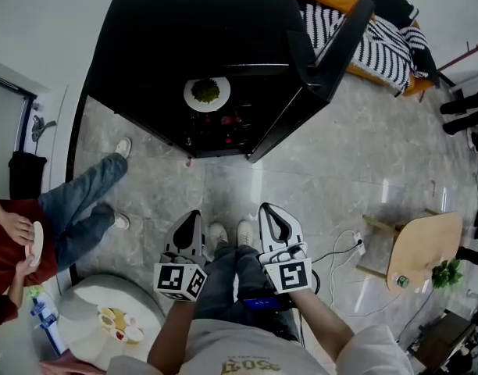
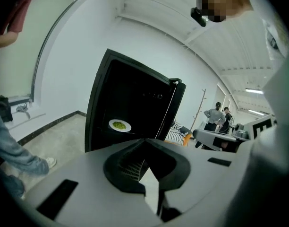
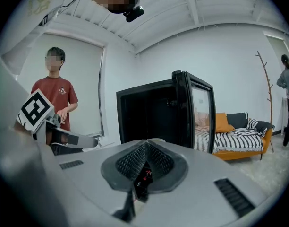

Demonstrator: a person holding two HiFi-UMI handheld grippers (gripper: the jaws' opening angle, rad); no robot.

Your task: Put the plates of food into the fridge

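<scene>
The black fridge (image 1: 200, 45) stands open ahead, its door (image 1: 317, 69) swung to the right. Inside, a white plate of green food (image 1: 206, 93) rests on a shelf, and it also shows in the left gripper view as the plate (image 2: 119, 125). My left gripper (image 1: 194, 214) and right gripper (image 1: 269, 208) hang side by side over my feet, a step short of the fridge, both pointing at it. Each one is shut and holds nothing, as the left gripper (image 2: 144, 141) and right gripper (image 3: 147, 143) show close up. The fridge (image 3: 158, 112) looks dark in the right gripper view.
A white round table (image 1: 83, 303) with a plate of food (image 1: 118, 325) stands at my lower left. A person in red (image 1: 8, 248) holds a small plate (image 1: 36, 244) there. Someone's jeans-clad legs (image 1: 90, 201) stand left of the fridge. At right are a wooden table (image 1: 422, 248) and a cable (image 1: 340, 252).
</scene>
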